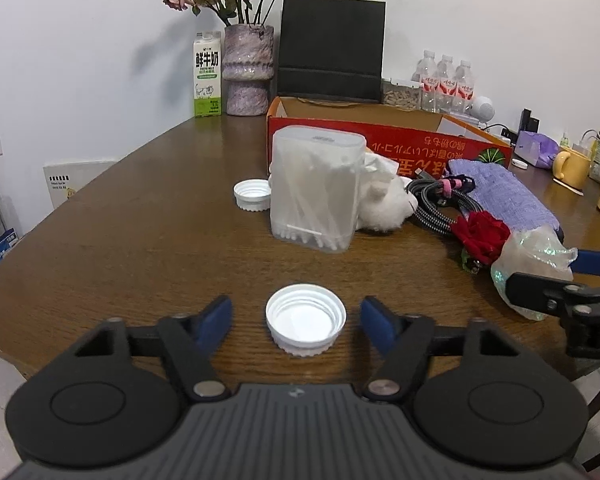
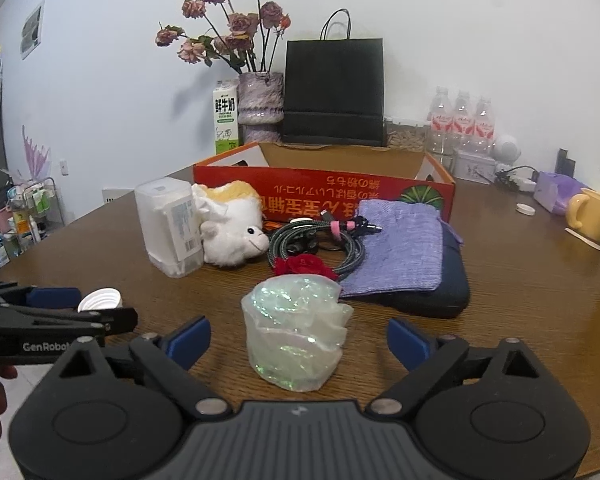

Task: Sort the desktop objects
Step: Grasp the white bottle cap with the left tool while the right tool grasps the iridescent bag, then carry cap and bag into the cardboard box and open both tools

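1. Left gripper point(image 1: 296, 322) low over brown table point(image 1: 140, 240), jaws spread, white bottle cap point(image 1: 305, 320) lying open side up between blue pads point(image 1: 216, 318), not touched.
2. Second white cap point(image 1: 252, 195) farther back, just beside clear box of cotton swabs point(image 1: 315, 188).
3. White plush toy point(image 2: 236, 236), coiled cable point(image 2: 315, 244), red flower point(image 2: 303, 266), purple cloth pouch point(image 2: 399, 248) in front of red cardboard box point(image 2: 323, 196).
4. Right gripper point(image 2: 299, 343) with jaws spread wide either side of shiny crumpled wrap point(image 2: 296, 328), no contact.
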Demonstrator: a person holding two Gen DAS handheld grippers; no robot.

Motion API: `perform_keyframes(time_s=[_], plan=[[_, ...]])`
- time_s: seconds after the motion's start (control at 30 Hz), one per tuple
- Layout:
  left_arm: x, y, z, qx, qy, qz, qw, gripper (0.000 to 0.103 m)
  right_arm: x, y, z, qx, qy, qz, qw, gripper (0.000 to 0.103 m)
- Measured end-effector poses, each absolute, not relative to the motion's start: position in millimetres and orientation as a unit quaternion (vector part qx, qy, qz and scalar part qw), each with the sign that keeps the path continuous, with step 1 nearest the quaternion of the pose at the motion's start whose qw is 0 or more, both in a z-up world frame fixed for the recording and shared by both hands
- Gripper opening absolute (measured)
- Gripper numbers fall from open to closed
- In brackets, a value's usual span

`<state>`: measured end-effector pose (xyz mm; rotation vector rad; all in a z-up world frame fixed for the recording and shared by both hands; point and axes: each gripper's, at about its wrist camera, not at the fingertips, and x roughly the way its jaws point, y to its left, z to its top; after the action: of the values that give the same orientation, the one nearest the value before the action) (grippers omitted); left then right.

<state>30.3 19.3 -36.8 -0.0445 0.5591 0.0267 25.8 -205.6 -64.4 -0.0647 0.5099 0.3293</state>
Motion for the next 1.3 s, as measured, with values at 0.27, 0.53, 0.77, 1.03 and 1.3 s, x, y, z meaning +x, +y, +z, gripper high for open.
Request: perform_keyframes(time_s=[0.27, 0.53, 0.77, 1.03, 1.3], plan=[[33.4, 24.3, -35.5, -0.041, 0.268, -0.003, 0.962, 0.041, 36.7, -209.7, -68.1, -0.007, 0.270, 0.175, 0.947, 0.044], [38.7, 32.4, -24.6, -0.064, 0.252, -0.024, 0.965, 0.041, 38.4, -215.9, -54.6, -0.005, 0.254, 0.164, 0.953, 0.038], [56.6, 50.7, 14.7, -0.053, 0.190, -0.056, 0.979, 0.041, 51.3, -214.1, -26.3, -0.005, 0.221, 0.152, 0.963, 0.037], [119.4, 73.4, 58.8, -0.035, 0.178, -0.117, 0.976, 0.041, 91.3, -198.9, 6.9, -0.003, 0.194, 0.108, 0.975, 0.037], [185.7, 74.9, 87.6, -0.015, 0.183, -0.149, 0.972, 0.041, 152.3, -189.4, 31.9, 0.014, 0.177, 0.066, 0.982, 0.037]])
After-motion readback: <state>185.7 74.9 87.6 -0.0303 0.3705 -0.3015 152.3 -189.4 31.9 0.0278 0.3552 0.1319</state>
